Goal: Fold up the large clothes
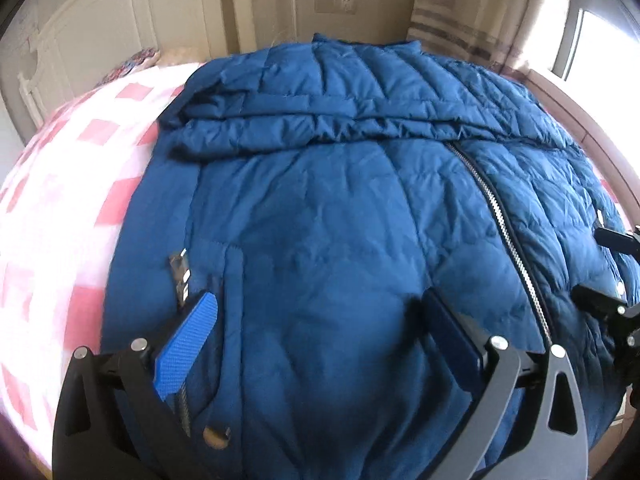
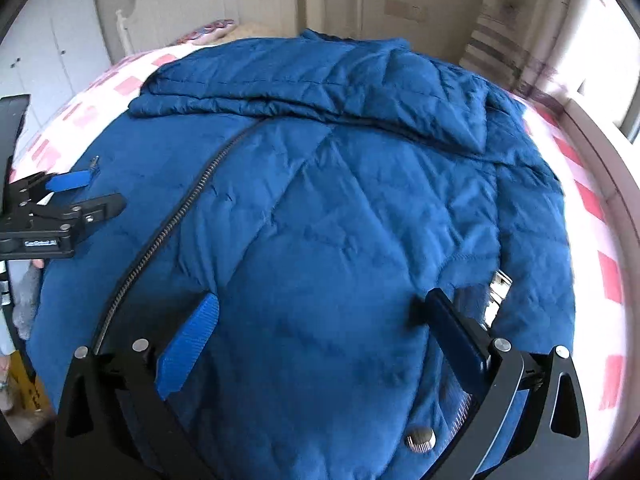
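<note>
surface: pink-and-white checked bedspread on a bed, cream panelled headboard behind.
garment: blue quilted down jacket lies front up across the bed, metal zipper closed, sleeves folded over the chest, likely to narrow it.
left gripper: spread wide, holding nothing, low over the hem.
right gripper: spread wide too, holding nothing.
next: probably pinch the hem to fold upward.

A home bedroom: checked bedsheet, white headboard, curtained window.
</note>
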### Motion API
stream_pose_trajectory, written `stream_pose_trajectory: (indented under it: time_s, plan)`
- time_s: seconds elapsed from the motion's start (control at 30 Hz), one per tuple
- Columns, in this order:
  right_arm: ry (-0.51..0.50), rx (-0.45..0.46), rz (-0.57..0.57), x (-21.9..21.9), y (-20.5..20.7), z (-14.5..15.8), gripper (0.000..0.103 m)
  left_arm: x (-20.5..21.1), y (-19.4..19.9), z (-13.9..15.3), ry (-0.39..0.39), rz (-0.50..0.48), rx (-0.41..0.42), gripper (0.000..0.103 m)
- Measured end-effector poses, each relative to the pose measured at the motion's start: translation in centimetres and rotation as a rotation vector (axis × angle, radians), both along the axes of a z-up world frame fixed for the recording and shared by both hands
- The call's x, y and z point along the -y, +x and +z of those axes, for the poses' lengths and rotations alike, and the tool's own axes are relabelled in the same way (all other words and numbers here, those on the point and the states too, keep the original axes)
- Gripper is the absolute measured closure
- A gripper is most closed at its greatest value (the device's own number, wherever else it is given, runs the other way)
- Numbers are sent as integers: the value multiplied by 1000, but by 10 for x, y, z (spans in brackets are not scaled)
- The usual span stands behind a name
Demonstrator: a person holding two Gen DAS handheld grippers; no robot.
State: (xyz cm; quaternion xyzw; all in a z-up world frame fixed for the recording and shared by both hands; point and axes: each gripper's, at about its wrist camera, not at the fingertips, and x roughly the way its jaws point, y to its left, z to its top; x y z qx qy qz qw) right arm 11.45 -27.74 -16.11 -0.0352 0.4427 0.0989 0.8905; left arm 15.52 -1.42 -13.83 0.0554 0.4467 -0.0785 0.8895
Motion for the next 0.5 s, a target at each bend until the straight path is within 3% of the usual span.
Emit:
stream_pose_trajectory:
  time_s: [0.13, 0.2, 0.23, 0.3, 0.5]
  plan:
    - [11, 49, 58, -1, -29, 8, 4, -11, -31, 7, -67, -30, 12, 2]
    - [-22, 23, 90, 0, -38, -5, 4, -12, -43, -4, -10, -52, 19, 2]
    - [-21, 43, 108, 2, -44, -11, 4, -13, -52, -9, 8, -74, 60, 2]
    - [-5, 77, 118, 6, -54, -12, 5, -16, -62, -11, 3, -87, 99, 2]
    - [8, 126, 79, 17, -72, 1, 5, -34, -76, -9, -61, -54, 54, 2]
